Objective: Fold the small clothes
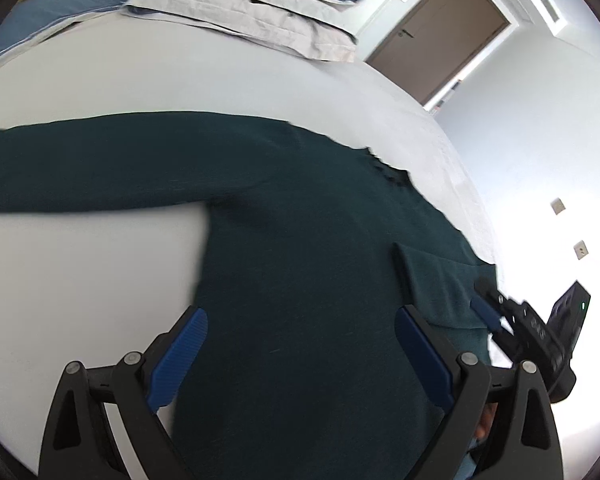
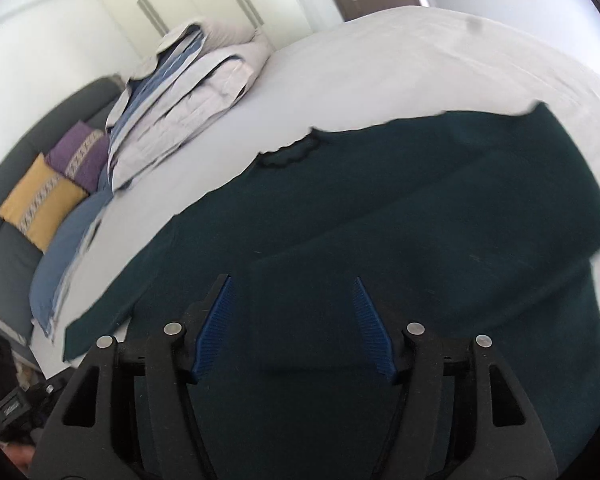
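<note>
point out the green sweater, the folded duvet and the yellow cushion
green sweater (image 2: 420, 200): right wrist view, on its body
folded duvet (image 2: 204, 92): right wrist view, on its side
yellow cushion (image 2: 40, 204): right wrist view, on its face

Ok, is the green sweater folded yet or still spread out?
Partly folded. One sleeve lies across the green sweater; the other sleeve stretches out flat on the bed.

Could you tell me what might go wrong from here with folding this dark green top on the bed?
1. The folded-in sleeve lies loose on the dark green top; the right hand-held gripper, open just above it, could drag it askew.
2. The other sleeve lies stretched out across the bed sheet, so the left hand-held gripper, open over the body, may bunch the fabric when reaching for it.
</note>
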The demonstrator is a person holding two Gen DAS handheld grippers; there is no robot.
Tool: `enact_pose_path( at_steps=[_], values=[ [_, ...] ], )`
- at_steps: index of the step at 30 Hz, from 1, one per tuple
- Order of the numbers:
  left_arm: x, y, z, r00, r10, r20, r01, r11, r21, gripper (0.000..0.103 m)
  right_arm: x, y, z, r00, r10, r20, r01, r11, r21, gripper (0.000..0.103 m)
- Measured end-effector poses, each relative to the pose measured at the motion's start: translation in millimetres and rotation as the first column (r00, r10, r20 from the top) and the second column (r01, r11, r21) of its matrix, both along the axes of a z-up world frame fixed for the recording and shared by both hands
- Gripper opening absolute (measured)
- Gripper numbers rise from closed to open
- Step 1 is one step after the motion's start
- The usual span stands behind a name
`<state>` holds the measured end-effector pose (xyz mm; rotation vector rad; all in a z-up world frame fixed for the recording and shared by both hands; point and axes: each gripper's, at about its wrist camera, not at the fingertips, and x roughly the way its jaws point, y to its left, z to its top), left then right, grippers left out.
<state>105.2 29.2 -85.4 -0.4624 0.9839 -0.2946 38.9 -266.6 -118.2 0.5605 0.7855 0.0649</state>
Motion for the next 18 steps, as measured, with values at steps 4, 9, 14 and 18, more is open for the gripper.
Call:
enact_pose_path(
  at_steps=[4, 9, 14, 18],
  values=[
    [36, -60, -2, 0.993, -0.119, -0.021, 0.119, 0.993, -0.011, 0.075, -36, -36, -2, 0.998, -0.065, 0.008, 0.064, 0.993, 0.097, 0.06],
    [86, -133, -22, 0.962, -0.253, -0.105, 0.251, 0.967, -0.034, 0.055, -68, -77, 7, 0.994, -0.108, 0.033, 0.101, 0.98, 0.172, 0.06],
    [112, -168, -43, 0.95, -0.269, -0.156, 0.27, 0.963, -0.013, 0.037, -86, -102, 13, 0.991, -0.123, 0.048, 0.113, 0.978, 0.177, 0.06],
    [116, -172, -48, 0.956, -0.249, -0.158, 0.255, 0.967, 0.017, 0.021, -97, -120, 15, 0.989, -0.144, 0.043, 0.134, 0.976, 0.174, 0.06]
  ],
)
